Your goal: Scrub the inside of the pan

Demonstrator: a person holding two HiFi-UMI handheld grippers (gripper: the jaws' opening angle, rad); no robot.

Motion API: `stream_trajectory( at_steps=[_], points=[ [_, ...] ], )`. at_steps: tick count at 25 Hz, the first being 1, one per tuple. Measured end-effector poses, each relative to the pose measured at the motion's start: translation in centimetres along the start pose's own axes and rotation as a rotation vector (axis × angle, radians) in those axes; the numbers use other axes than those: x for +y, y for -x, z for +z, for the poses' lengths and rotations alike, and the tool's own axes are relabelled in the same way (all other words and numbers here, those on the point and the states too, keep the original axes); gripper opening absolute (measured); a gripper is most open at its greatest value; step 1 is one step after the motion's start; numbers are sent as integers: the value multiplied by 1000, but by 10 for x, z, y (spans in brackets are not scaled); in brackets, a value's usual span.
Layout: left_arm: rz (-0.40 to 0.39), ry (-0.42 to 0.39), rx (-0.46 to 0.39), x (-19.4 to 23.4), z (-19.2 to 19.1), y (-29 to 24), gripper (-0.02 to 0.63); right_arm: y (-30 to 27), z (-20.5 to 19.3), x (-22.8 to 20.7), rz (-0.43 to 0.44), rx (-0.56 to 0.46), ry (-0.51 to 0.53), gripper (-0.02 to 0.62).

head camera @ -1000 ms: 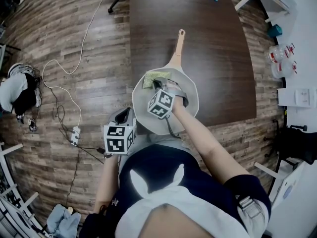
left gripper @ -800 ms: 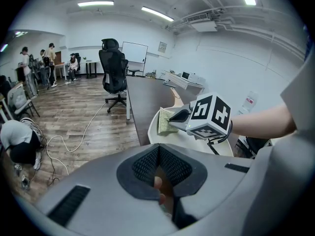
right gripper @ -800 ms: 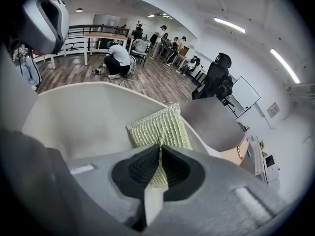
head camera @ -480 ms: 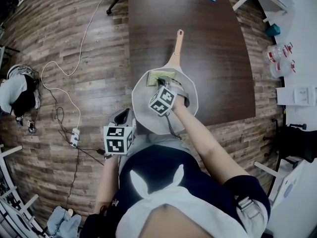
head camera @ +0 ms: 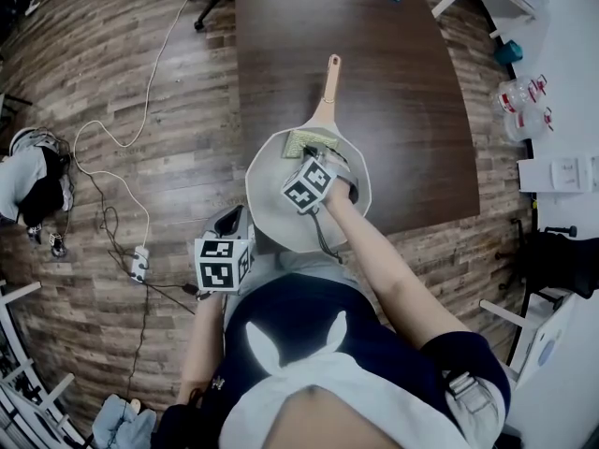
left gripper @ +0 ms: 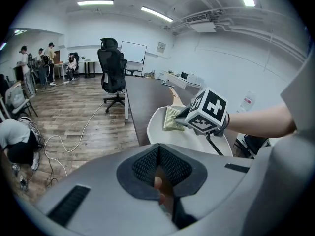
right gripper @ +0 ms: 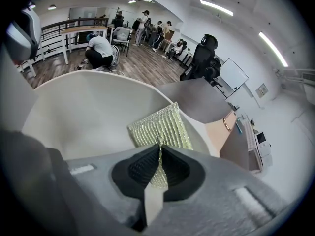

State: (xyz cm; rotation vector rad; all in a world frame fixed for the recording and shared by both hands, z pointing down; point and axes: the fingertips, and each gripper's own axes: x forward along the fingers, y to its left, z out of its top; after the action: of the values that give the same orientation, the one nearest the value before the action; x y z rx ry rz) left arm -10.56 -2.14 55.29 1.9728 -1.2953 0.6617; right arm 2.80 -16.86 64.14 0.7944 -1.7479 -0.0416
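My right claw (head camera: 314, 154) is clamped on the scouring pad (head camera: 309, 141) – in the right gripper view the two dark jaws meet on the near edge of the yellow-green mesh (right gripper: 161, 128), and the rest of it fans out ahead of them. The pad lies flat against the inside of the pan (head camera: 279, 206), up on the far wall just below where the handle (head camera: 329, 78) joins the rim. In the right gripper view the cream bowl (right gripper: 88, 107) curves round to the left of the pad, and the peach-coloured handle (right gripper: 222, 132) runs off to the right.

The pan sits on the dark table (head camera: 393, 82) near its front left corner, with the handle pointing away from me. It overhangs the near edge a little.

My left claw (head camera: 234, 223) hangs off the table's front left corner, just beside the pan's near rim. Its jaws stand together in the left gripper view (left gripper: 158, 151), and I can make out nothing gripped between them. From there I look across the pan (left gripper: 158, 128) at the right claw (left gripper: 180, 122) and the pad (left gripper: 171, 118) at its tip.

Beyond the table are a wood floor with a white cable (head camera: 112, 157) trailing across it and a black office chair (left gripper: 112, 65).
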Motion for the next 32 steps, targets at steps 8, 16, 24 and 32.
stream_trajectory(
  at_steps=[8,16,24,32],
  points=[
    [-16,-12,10,-1,-2,-2,5,2,-18,-15,-47,76,-76,15],
    [-42,-27,12,-3,-1,-7,5,6,-37,-23,-67,161,-128,15],
    [-80,-51,19,-12,0,-15,5,11,-54,-28,-59,223,-153,15],
    [-115,-62,10,-19,-2,-18,5,15,-75,-17,19,356,-147,15]
  ],
)
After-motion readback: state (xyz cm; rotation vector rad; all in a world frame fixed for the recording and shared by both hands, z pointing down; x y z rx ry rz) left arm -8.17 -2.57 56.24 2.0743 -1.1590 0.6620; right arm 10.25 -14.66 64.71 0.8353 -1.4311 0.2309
